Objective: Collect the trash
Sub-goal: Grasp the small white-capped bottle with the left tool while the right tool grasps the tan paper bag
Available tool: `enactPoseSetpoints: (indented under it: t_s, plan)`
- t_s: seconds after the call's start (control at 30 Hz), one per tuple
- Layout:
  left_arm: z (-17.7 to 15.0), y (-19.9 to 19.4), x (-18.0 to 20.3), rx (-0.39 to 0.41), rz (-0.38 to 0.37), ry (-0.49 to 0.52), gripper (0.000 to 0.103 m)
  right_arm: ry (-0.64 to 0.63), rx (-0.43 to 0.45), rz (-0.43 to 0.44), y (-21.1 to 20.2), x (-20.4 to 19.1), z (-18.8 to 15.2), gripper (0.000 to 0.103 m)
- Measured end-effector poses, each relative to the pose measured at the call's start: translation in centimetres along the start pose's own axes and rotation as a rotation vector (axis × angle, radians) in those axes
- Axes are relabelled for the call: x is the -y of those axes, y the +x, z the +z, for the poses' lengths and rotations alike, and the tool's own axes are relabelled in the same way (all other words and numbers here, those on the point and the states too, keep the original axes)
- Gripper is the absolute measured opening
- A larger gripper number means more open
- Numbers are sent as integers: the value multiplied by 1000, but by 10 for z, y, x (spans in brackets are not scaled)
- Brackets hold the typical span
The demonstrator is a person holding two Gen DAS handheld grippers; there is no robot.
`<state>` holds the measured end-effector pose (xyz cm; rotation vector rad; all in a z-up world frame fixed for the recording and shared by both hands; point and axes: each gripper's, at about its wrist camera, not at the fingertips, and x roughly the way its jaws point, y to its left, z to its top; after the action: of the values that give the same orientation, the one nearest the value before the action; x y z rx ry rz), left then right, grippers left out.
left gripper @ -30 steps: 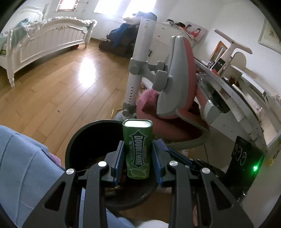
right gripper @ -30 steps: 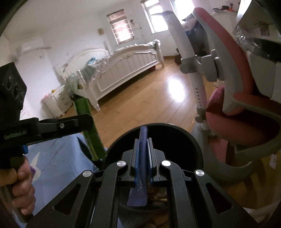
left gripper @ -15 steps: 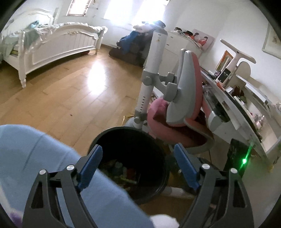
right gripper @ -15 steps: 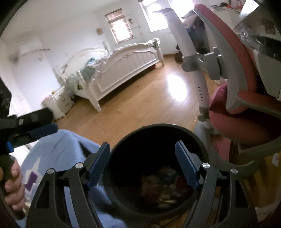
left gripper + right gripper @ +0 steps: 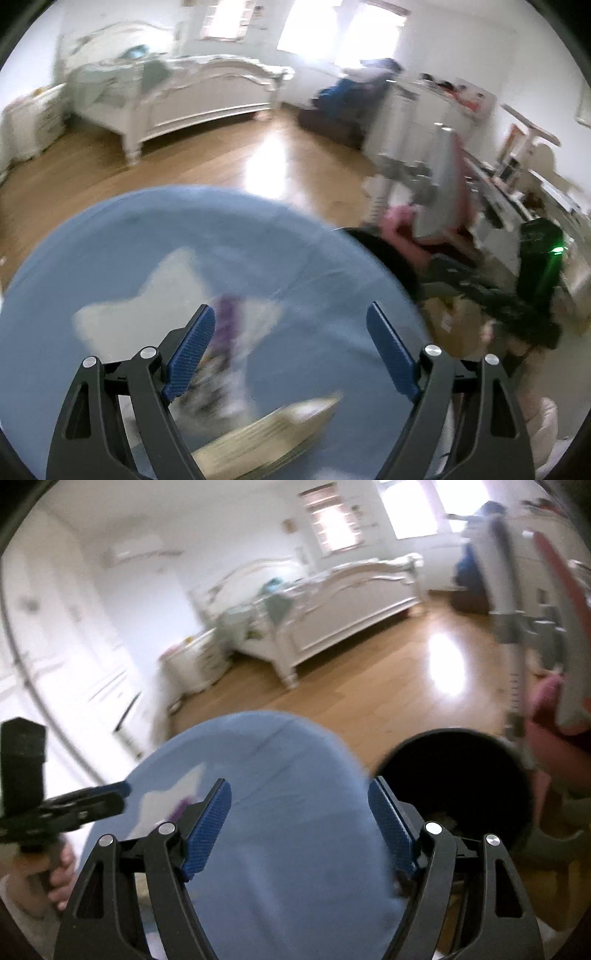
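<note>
The black trash bin stands on the wood floor with dim litter at its bottom; in the left wrist view only its rim shows past a blue edge. My right gripper is open and empty, left of the bin, over a rounded blue cloth surface. Over the same blue cloth, which carries a white star print, my left gripper also stands open and empty. A blurred tan stack like book pages lies below it. The picture is motion-blurred.
A pink and grey desk chair stands just behind the bin, with a cluttered desk to its right. A white bed stands across the open wood floor. A hand holds the left gripper's handle at the left edge.
Both grippers opened over the bin; the green gum tin and the dark blue flat piece have left their jaws. Both then swung left, away from the bin, over the blue cloth.
</note>
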<state>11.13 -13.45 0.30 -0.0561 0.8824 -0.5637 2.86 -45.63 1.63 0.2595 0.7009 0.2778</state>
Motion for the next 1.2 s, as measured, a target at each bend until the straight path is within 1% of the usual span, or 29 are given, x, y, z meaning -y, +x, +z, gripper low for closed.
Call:
enactPoseSetpoints:
  t_s: [0.07, 0.1, 0.13, 0.23, 0.27, 0.33, 0.37, 0.4, 0.43, 0.47, 0.5, 0.57, 0.6, 0.63, 0.73, 0.77, 0.8, 0.83, 0.87, 0.97, 1.0, 1.03, 1.1, 1.2]
  plan:
    - [-13, -6, -22, -22, 26, -24, 83, -50, -61, 66, 12, -30, -8, 76]
    - [-24, -8, -34, -39, 55, -27, 83, -73, -88, 88, 17, -42, -12, 76]
    - [-28, -9, -39, -45, 68, -24, 82, -109, -123, 115, 24, -57, -17, 76]
    - [-47, -6, -57, -82, 94, -8, 82, -241, -217, 168, 41, -97, -33, 76]
    - [-50, -4, -60, -91, 103, -3, 79, -305, -251, 186, 48, -111, -39, 76]
    - [-54, 3, -67, -106, 106, 9, 75, -427, -288, 203, 57, -132, -49, 76]
    - [-54, 6, -69, -111, 112, 14, 74, -478, -306, 203, 61, -144, -53, 76]
    - [-56, 9, -71, -115, 123, 26, 73, -556, -333, 200, 66, -156, -59, 76]
    - [-57, 12, -72, -121, 128, 36, 70, -615, -354, 200, 71, -165, -62, 76]
    - [-59, 14, -74, -129, 128, 43, 68, -688, -376, 203, 76, -175, -65, 80]
    - [-61, 16, -75, -129, 125, 49, 67, -730, -384, 206, 78, -179, -67, 82]
    - [-64, 13, -79, -113, 126, 59, 67, -806, -430, 214, 86, -186, -71, 83]
    - [-63, 14, -79, -108, 129, 64, 64, -822, -451, 215, 90, -187, -72, 83]
    - [-64, 15, -79, -106, 135, 70, 61, -841, -491, 219, 97, -190, -74, 83]
    - [-63, 16, -78, -107, 146, 87, 57, -876, -547, 218, 110, -193, -83, 81]
    - [-63, 16, -79, -106, 142, 85, 56, -881, -556, 212, 112, -194, -86, 72]
    - [-63, 15, -79, -104, 142, 82, 52, -857, -561, 233, 113, -194, -85, 62]
    - [-63, 15, -80, -103, 143, 80, 45, -834, -562, 248, 114, -194, -83, 55]
    - [-63, 14, -82, -101, 149, 76, 41, -826, -553, 244, 114, -194, -82, 52]
    - [-63, 12, -86, -96, 132, 59, 39, -767, -534, 257, 112, -193, -81, 48]
    - [-64, 11, -86, -93, 135, 59, 39, -739, -529, 282, 108, -192, -81, 43]
    - [-65, 9, -86, -85, 141, 57, 39, -722, -518, 290, 103, -190, -81, 42]
    - [-65, 2, -85, -52, 125, 51, 39, -663, -490, 296, 94, -184, -81, 42]
    - [-62, -8, -87, -17, 107, 19, 39, -528, -442, 321, 79, -166, -69, 41]
